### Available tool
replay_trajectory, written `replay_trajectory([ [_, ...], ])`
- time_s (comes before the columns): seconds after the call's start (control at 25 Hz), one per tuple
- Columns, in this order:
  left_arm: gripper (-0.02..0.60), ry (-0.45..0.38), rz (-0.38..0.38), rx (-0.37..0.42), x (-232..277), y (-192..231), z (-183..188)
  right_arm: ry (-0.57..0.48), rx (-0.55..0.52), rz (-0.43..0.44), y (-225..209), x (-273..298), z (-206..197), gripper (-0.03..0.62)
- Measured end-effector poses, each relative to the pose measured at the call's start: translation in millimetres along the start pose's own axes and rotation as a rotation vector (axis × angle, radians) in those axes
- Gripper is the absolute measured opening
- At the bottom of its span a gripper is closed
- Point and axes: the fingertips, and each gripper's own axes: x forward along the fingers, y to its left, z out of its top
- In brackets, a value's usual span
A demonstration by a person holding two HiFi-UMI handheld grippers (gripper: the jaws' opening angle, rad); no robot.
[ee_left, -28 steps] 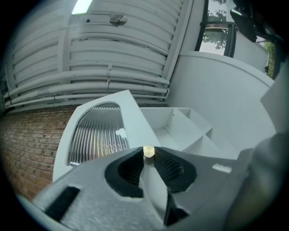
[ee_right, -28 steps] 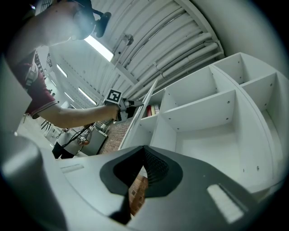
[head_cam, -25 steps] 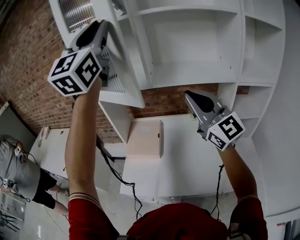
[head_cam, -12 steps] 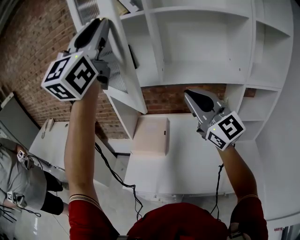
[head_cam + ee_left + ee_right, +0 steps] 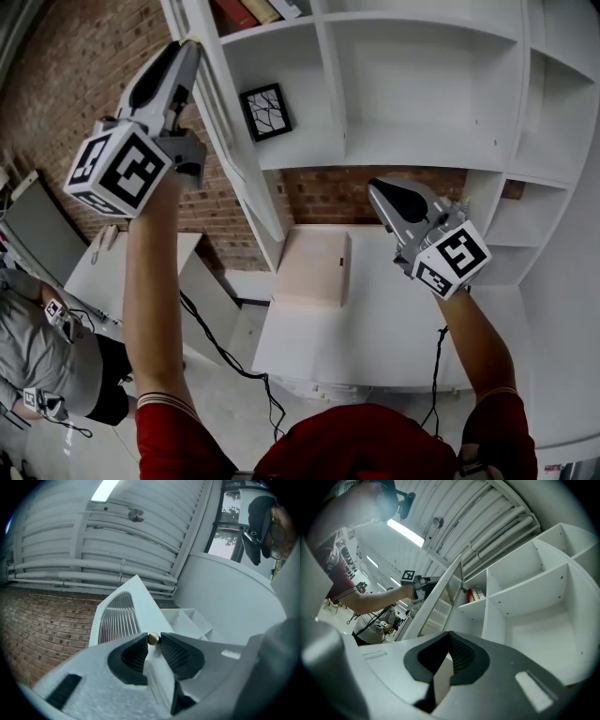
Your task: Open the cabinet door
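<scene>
Since a second ago the cabinet door (image 5: 230,131) has swung much further out. Back then its glazed face was turned toward my head camera and covered the leftmost compartment. Now I see the door almost edge-on, standing well clear of the white shelving unit (image 5: 412,141). That compartment is uncovered: a small black-framed picture (image 5: 265,111) with a cracked black-and-white pattern leans inside it, and a few books (image 5: 246,11) show on the shelf above. My left tool (image 5: 187,49) has travelled left across the view with the door. My right tool (image 5: 377,190) sits about where it was, held up over the tabletop (image 5: 394,319).

In the left gripper view the door's free edge runs between the jaws. A small round brass knob (image 5: 153,638) sits at the tips, with the black ribbed pads against it on either side, and the jaws are opening. The right tool's tips are drawn together with nothing between them.

The door is smooth white-painted board with an arch-topped ribbed glass panel (image 5: 117,620). Behind it stands a rough red brick wall (image 5: 66,84). A flat, pale box (image 5: 314,267) lies on the white tabletop.
</scene>
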Motion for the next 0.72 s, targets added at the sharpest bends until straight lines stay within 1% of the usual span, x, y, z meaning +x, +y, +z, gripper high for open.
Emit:
replay_trajectory([
  [0.2,0.091,0.005,0.014,0.015,-14,9,10,0.004,0.007,0.022,8,8,-2,0.012],
  [0.44,0.092,-0.018,0.049,0.003,-35,23,19,0.002,0.015,0.04,10,13,-6,0.012],
  [0.64,0.092,-0.001,0.077,0.016,-53,41,28,0.004,0.018,0.055,22,26,-4,0.012],
  [0.72,0.081,0.001,0.084,0.028,-60,48,29,0.005,0.018,0.059,27,31,-5,0.012],
])
